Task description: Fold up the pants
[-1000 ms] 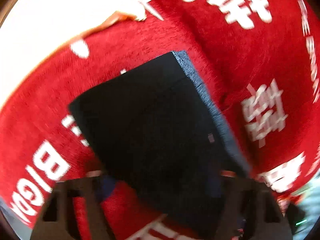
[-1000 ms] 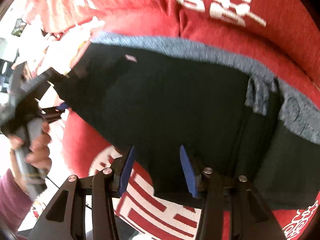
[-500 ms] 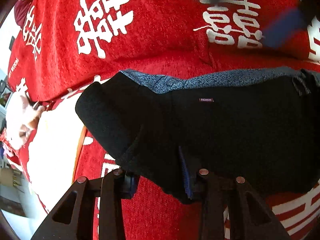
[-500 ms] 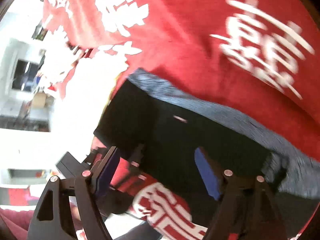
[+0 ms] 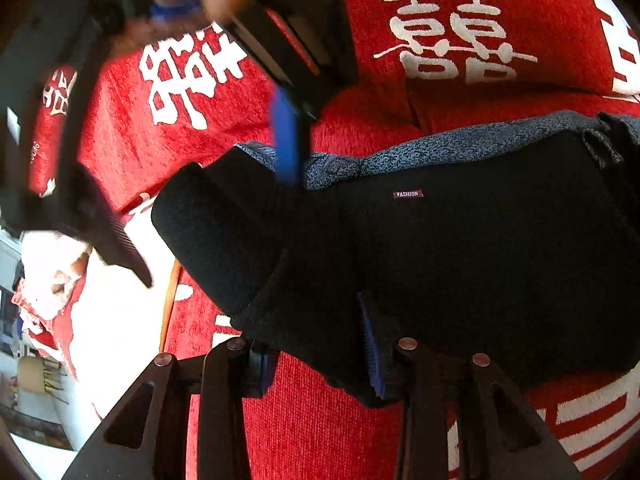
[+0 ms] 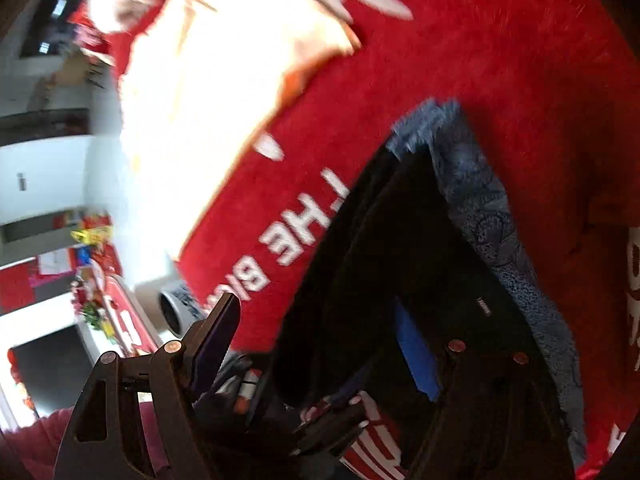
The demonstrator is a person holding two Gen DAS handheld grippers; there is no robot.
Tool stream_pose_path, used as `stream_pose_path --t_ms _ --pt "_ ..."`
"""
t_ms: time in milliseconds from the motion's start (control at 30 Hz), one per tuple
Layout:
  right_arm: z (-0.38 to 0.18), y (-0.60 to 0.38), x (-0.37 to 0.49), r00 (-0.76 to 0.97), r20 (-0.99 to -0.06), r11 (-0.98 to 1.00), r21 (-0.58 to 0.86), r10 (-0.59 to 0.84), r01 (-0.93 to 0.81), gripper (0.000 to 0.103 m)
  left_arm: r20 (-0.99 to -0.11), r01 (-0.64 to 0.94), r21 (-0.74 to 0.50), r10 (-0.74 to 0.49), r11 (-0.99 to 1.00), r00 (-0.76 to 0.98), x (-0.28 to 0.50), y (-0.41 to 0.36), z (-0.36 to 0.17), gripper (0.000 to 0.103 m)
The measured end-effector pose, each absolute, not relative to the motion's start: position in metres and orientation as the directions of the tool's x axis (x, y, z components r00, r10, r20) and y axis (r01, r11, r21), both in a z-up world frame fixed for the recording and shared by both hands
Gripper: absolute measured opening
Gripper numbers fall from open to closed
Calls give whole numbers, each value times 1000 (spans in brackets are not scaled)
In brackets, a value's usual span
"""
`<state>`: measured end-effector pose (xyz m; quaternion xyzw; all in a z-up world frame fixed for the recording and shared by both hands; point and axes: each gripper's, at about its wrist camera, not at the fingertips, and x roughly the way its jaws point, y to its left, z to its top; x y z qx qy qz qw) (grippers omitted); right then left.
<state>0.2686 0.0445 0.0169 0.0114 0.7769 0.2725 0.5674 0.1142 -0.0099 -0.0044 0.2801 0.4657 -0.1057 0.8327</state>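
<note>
The black pants (image 5: 460, 256) lie folded on the red cover, with a grey-blue patterned lining (image 5: 460, 148) along the far edge and a small FASHION label (image 5: 407, 194). My left gripper (image 5: 316, 344) is at the near edge, jaws apart around a fold of black cloth. My right gripper (image 5: 286, 136) shows in the left wrist view above the far left corner, its blue pad over the lining. In the right wrist view the right gripper (image 6: 320, 344) is open over the end of the pants (image 6: 400, 280), one blue pad (image 6: 414, 350) against the black cloth.
A red cover (image 5: 460, 20) with white characters spreads under the pants. A white pillow or cloth (image 6: 208, 92) lies to the left. Room furniture and a cup-like pot (image 6: 176, 310) show beyond the edge in the right wrist view.
My right gripper has swung to the pants' left end, now in the left wrist view. The left gripper has stayed at the near edge with the fold between its fingers.
</note>
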Motion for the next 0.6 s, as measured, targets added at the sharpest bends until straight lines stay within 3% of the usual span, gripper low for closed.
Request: stream_pose_path --t_ms 33,67,100,200,600 --pt "11 45 268 -362 -880 855 422 307 -302 70 -838 433 362 85 826 539 115 -9 -4 37" --pt "8 44 267 -355 -883 852 421 306 -313 38 -846 431 349 81 832 528 117 -8 -4 37" --pt "7 40 266 -348 -880 849 431 322 -306 26 -855 430 333 76 839 513 119 -7 -5 37" --pt "15 19 258 -289 -876 840 463 385 -282 19 -856 444 307 41 842 515 118 -10 3 37" --pt "78 -115 191 18 -715 712 694 699 -104 18 -854 456 31 -214 889 475 107 -47 85 37"
